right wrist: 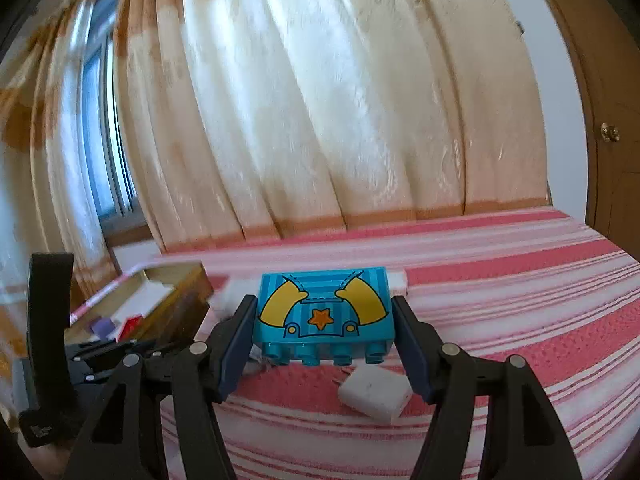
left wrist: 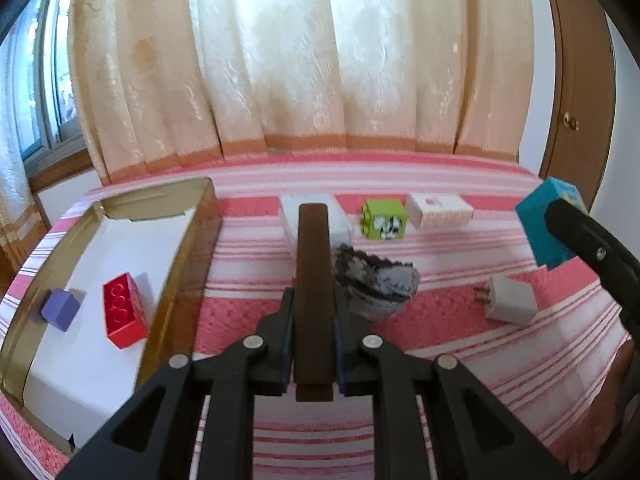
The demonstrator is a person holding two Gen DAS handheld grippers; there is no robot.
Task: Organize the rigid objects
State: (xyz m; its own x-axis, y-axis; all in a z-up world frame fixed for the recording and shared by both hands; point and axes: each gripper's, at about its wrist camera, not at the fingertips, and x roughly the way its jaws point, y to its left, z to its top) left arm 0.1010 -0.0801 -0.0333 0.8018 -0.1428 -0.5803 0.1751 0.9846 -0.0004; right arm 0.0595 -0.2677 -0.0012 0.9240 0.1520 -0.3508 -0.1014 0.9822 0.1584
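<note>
Striped pink surface (left wrist: 460, 328) before cream curtains (left wrist: 300, 60).
Left claw (left wrist: 314, 300) clenched on a brown bar (left wrist: 314, 264); right claw (right wrist: 324, 320) grasps a blue brick (right wrist: 324, 312).

A cream damask curtain (left wrist: 304, 60) with an orange-brown bottom band hangs across the background, behind the surface. A pink-and-white striped woven cloth (left wrist: 460, 320) covers that surface. A glazed window (left wrist: 36, 92) with a brown wooden sill is at the left. A brown wooden door (left wrist: 576, 92) with a brass knob (left wrist: 571, 123) stands at the right, beside a white wall.
</note>
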